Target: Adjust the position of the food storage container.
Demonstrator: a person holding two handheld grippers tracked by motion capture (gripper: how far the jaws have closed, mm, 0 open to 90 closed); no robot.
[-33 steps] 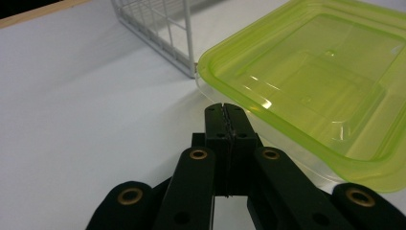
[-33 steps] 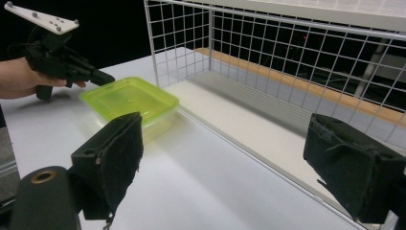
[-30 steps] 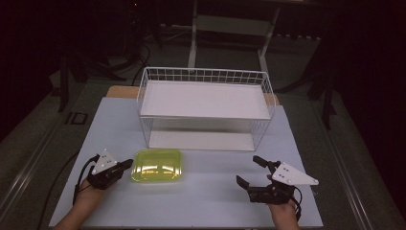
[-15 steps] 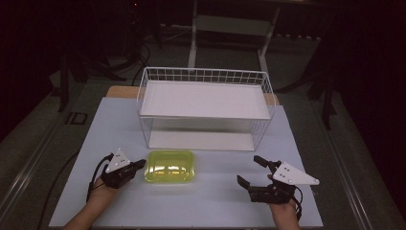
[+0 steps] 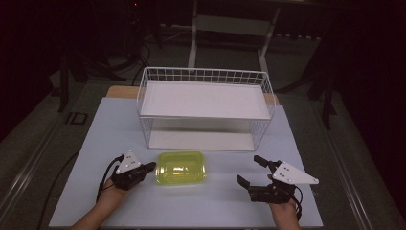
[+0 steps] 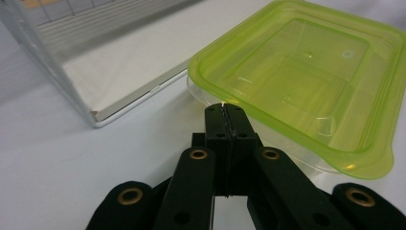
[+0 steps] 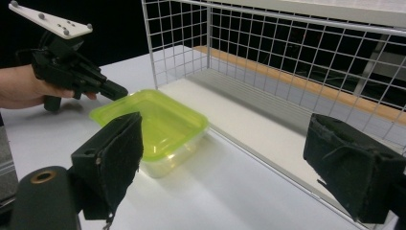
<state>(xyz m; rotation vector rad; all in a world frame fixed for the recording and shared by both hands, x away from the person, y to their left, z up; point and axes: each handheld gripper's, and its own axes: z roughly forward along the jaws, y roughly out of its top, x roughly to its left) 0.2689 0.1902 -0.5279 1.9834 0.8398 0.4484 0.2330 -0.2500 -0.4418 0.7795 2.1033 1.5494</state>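
Holds the left claw (image 5: 152, 166) fully shut at the near left of the tabletop (image 5: 95, 129), with nothing clamped between the jaws. Presents the closed tip to the left short edge of the lime-green plastic container (image 5: 182, 167); from the left gripper view, appears to touch the rim or to sit just beside it. Uses the closed tip as a pusher, not as a grip.

Rests the right claw (image 5: 250, 169) at the near right, jaws spread wide and empty. Keeps it well apart from the container and aimed across the tabletop toward it.

Finds the container flat and upright on the tabletop, between the two claws and nearer the left one. Places it just in front of the open front side of the white wire basket (image 5: 206, 76) and outside it. Shows a green top seated on a clear base.

Farther back, finds the wire basket near the far edge, with a white board (image 5: 203, 98) as an upper level and a bare white floor below.

Step in hand, as judged: sideways positioning of the container with the closed left claw, ahead of any grasp.

Next move, as judged:
- Push low and square on the rim to avoid spinning the container.
- Stop once within reach of the right claw.
- Close the open jaws across the rim or a short side.
- Lift level before moving toward the basket.
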